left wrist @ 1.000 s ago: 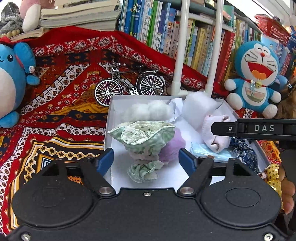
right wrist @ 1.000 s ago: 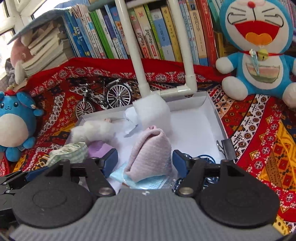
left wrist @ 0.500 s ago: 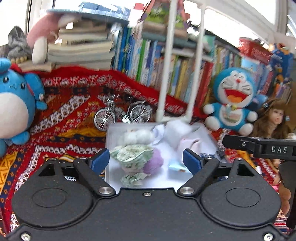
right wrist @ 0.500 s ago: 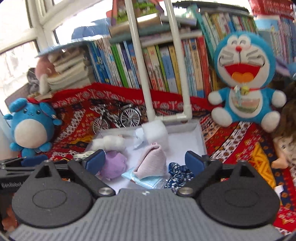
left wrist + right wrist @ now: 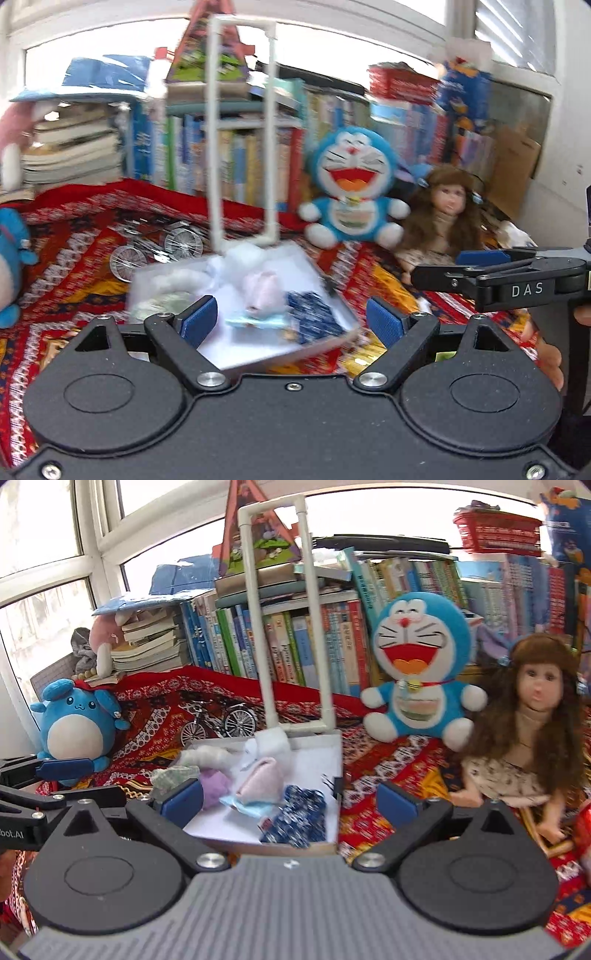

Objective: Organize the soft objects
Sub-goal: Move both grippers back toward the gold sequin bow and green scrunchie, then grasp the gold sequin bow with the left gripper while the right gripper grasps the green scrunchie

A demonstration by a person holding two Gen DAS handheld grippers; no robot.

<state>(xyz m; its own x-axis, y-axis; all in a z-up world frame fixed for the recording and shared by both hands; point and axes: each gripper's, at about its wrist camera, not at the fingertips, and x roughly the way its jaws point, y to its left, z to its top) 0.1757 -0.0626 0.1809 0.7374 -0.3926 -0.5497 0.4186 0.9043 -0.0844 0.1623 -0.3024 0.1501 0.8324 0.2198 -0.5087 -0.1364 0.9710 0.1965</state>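
Both the left hand-held gripper [image 5: 291, 319] and right hand-held gripper [image 5: 290, 801] hang spread and empty, above the near edge of the tray [image 5: 325, 760] holding soft items [image 5: 260, 784].

white tray [image 5: 325, 753], pink folded cloth [image 5: 262, 781], navy floral cloth [image 5: 301, 818], lilac pouf [image 5: 214, 786], red patterned blanket [image 5: 388, 775]

Left tongs [image 5: 291, 320]: black matte body, two round moulded discs, silver pivot screws, small screws at the lower corners. Fingers [image 5: 199, 320] black with blue pads.

Right tongs [image 5: 290, 804]: black finger arms and discs, silver pivot screws, grey ribbed centre plate. Blue pads on fingers [image 5: 397, 805]. From the left wrist view the same unit shows side-on with white "DAS" lettering. The left unit's side, seen from the right wrist view, carries partial white text "bot.AI".

Bare skin of the right hand [image 5: 550, 354] is visible at the handle.
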